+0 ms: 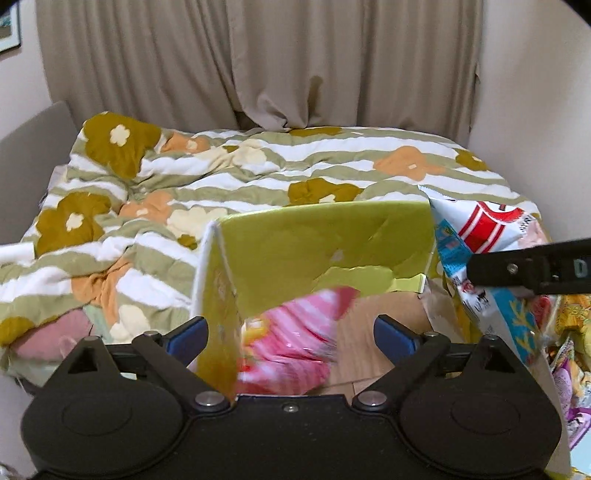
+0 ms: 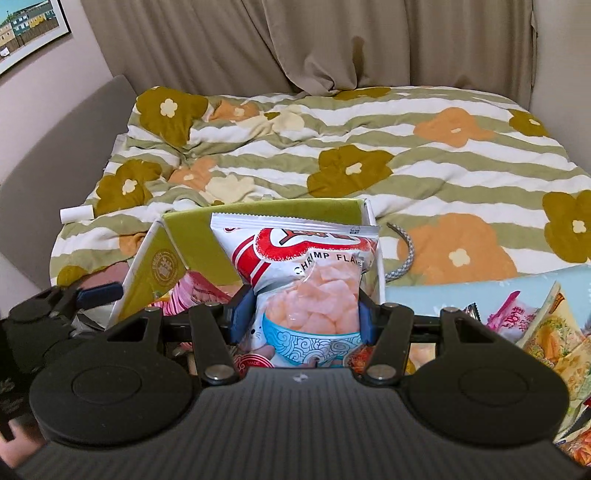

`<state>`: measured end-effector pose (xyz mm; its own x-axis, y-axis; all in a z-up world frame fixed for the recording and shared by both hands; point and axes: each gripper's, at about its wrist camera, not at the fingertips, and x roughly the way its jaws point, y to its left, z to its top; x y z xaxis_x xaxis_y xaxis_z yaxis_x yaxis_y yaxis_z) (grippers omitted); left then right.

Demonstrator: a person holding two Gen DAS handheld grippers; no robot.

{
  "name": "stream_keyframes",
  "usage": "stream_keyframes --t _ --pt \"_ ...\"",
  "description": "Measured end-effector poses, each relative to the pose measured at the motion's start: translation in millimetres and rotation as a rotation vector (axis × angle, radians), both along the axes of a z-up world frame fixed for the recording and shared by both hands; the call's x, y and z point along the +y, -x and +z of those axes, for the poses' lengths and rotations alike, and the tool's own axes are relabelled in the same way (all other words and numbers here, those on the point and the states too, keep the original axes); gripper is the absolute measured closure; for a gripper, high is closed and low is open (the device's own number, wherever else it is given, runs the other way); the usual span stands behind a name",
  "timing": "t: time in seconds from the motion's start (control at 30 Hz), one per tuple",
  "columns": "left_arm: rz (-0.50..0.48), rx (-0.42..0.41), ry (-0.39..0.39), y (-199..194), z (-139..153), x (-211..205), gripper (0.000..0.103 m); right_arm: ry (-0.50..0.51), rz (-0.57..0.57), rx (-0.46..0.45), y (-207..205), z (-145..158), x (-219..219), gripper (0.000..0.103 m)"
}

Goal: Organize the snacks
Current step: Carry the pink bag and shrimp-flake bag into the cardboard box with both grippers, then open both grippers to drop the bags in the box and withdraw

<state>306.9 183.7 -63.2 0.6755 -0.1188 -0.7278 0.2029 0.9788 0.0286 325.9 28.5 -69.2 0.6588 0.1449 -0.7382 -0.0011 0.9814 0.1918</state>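
Nearest, left gripper [image 1: 291,334] spread wide over the open green box [image 1: 325,243], pads clear of everything; blurred pink snack packet [image 1: 291,343] between and below the jaws, inside the box, untouched. Right gripper [image 2: 300,314] clamped on the shrimp-flavour bag [image 2: 306,273], upright at the box's right side, pads pressing both edges. Heap of other snack packets [image 2: 550,332] off to the right, beside the box. Behind, flowered striped quilt [image 2: 369,147] across the bed, grey-white cord [image 2: 404,254] on it. Farthest, beige curtains [image 2: 295,44] and a framed picture [image 2: 29,29].
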Motion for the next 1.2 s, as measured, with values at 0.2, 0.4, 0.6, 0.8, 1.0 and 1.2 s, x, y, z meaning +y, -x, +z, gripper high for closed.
stream_keyframes --t 0.2,0.4,0.6,0.8,1.0,1.2 --pt "0.053 -0.014 0.011 22.4 17.0 8.3 0.002 0.011 0.03 -0.019 2.0 4.3 8.3 0.032" --pt "0.106 -0.039 0.014 30.3 25.0 16.0 0.001 0.018 0.067 -0.003 -8.8 2.2 13.3 0.032" --pt "0.138 -0.051 0.009 33.0 24.7 23.2 0.001 0.04 0.088 0.017 -29.5 -8.9 21.0 0.029" --pt "0.156 -0.034 0.012 32.9 18.8 26.2 0.001 0.036 0.077 -0.006 -37.3 -19.1 24.6 0.0" --pt "0.155 -0.022 0.021 32.3 15.9 27.9 0.001 0.015 0.046 -0.059 -28.0 -19.7 15.4 0.0" --pt "0.158 -0.015 0.005 33.3 21.3 27.9 0.001 0.037 0.043 -0.074 -17.8 -11.9 11.1 0.0"
